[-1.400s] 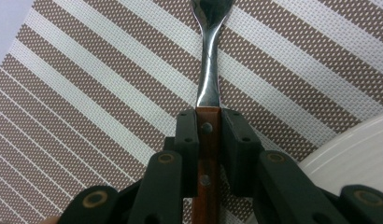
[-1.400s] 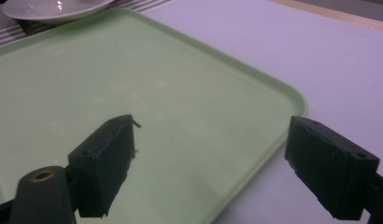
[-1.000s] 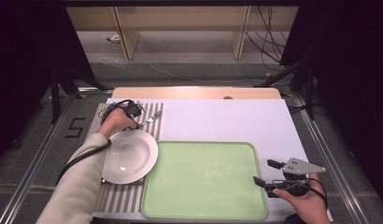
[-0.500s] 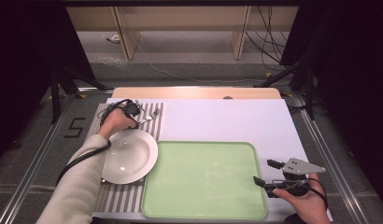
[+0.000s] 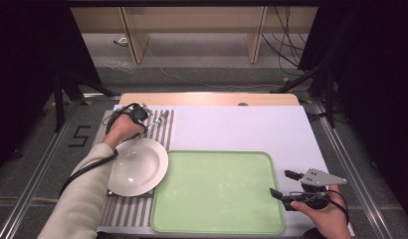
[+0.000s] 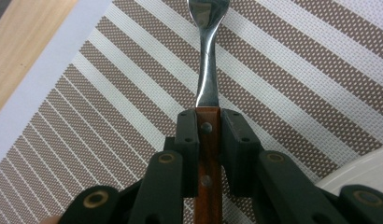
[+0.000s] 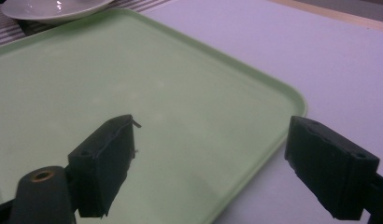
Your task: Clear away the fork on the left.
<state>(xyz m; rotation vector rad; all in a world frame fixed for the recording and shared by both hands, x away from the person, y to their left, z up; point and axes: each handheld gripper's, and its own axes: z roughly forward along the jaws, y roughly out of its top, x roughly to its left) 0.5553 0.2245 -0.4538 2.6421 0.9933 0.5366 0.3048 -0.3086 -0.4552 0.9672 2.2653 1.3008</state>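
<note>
My left gripper (image 6: 209,135): fingers (image 6: 187,140) clamped on wooden handle of fork (image 6: 207,70), metal neck sticking out ahead over striped placemat (image 6: 110,93). In high view, fork (image 5: 159,119) at far end of placemat (image 5: 164,132), just beyond white plate (image 5: 137,167). Plate rim (image 6: 362,170) just beside my fingers. My right gripper (image 7: 210,163): fingers (image 7: 103,163) wide apart, nothing between, hovering over near right corner of green tray (image 7: 133,70) on counter (image 5: 242,124).

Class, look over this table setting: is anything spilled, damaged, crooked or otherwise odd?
Nothing stands out. The white plate sits empty on the striped mat, the green tray is bare, and the left gripper holds the wooden-handled fork squarely.
</note>
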